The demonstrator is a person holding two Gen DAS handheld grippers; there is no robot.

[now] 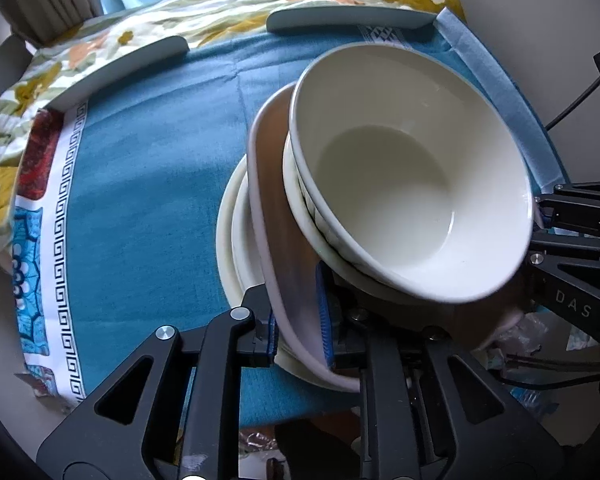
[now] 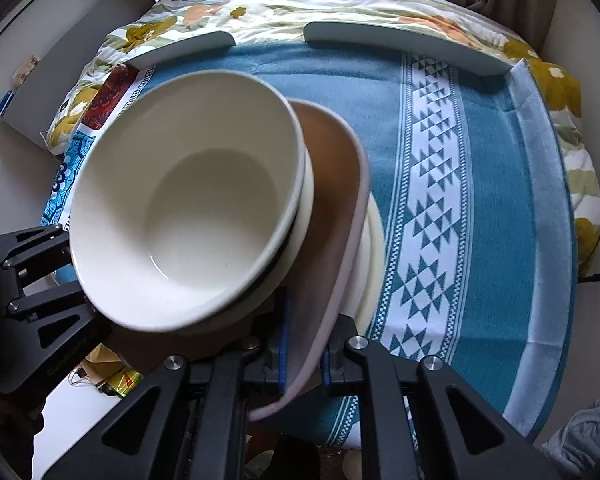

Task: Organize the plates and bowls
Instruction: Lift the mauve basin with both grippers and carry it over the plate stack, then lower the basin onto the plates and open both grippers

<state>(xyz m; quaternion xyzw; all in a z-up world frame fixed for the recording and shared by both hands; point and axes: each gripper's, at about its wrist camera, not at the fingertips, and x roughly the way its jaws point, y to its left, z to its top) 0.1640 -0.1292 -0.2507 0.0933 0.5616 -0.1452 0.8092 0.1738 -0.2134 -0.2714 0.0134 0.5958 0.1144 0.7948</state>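
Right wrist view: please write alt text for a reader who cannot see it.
The right gripper clamps the rim of a brown plate carrying stacked white bowls, with cream plates beneath. The left gripper is at the far side, above a blue cloth.

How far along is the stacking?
Done, by the look of it: white bowl nested in another, both on the brown plate, over cream plates. In hand: left gripper and right gripper each clamp the brown plate's rim. Left: setting the stack on the cloth.
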